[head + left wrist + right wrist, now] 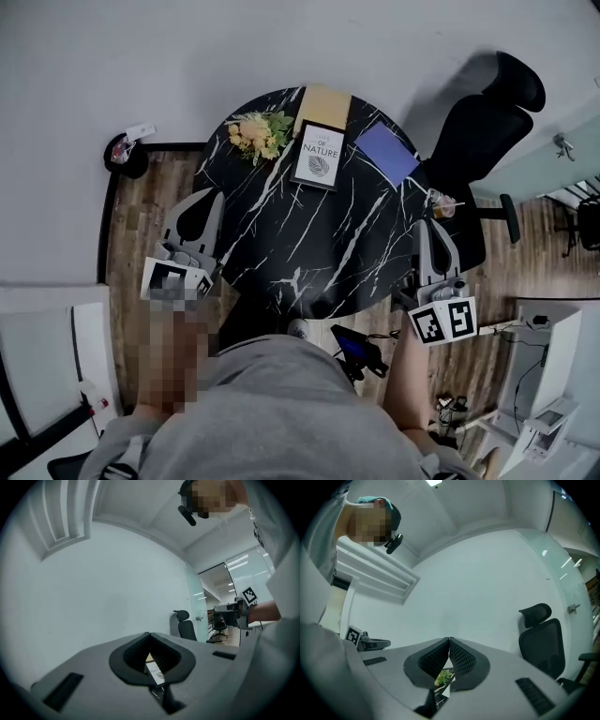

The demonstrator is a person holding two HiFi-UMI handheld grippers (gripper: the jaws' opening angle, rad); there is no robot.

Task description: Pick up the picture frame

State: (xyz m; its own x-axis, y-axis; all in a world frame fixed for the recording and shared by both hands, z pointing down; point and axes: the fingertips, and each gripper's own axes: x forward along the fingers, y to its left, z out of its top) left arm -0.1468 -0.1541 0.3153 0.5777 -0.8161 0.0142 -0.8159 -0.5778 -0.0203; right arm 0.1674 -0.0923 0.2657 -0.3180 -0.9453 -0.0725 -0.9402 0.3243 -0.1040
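The picture frame, black-edged with a white print of a leaf, lies flat at the far side of the round black marble table. My left gripper hovers over the table's left edge, level, jaws shut and empty. At the table's right edge my right gripper is also shut and empty. Both are well short of the frame. In the left gripper view a sliver of the frame shows through the gap behind the shut left gripper. The right gripper frames a glimpse of flowers.
A small bunch of flowers lies left of the frame, a tan board behind it, a blue notebook to its right. A black office chair stands at the table's far right, with a cup near it. White walls behind.
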